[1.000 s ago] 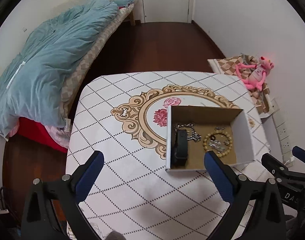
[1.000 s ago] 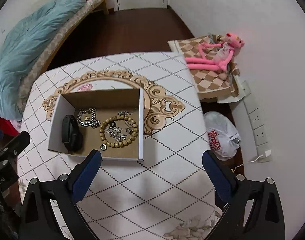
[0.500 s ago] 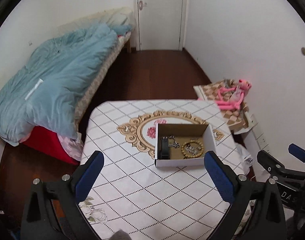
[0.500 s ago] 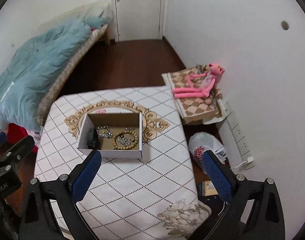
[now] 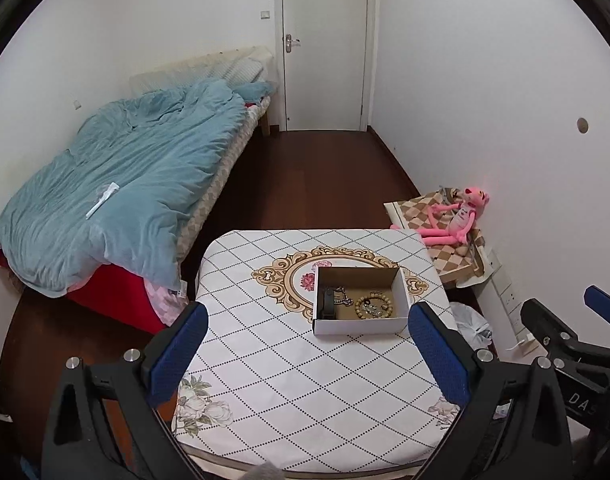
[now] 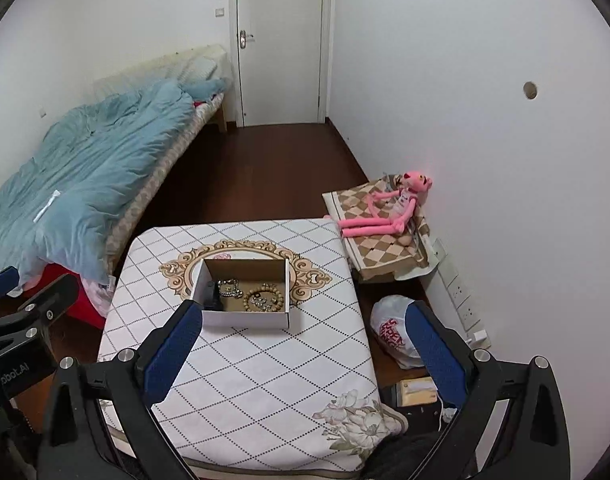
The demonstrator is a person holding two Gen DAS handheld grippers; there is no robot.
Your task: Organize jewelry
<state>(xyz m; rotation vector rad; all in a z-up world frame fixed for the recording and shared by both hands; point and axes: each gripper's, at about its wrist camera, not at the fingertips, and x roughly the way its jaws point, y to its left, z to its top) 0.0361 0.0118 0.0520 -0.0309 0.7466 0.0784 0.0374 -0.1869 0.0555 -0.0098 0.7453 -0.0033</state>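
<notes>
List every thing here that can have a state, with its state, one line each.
left gripper: open, holding nothing
right gripper: open, holding nothing
cardboard box: lidless, upright on the table
bead bracelet: inside the box
silver chain: inside the box
black band: inside the box
door: closed
quilt: rumpled on the bed
pink plush toy: slumped against the wall

The jewelry in the box is too small to be identified, and the bed is cut off by the edge.
</notes>
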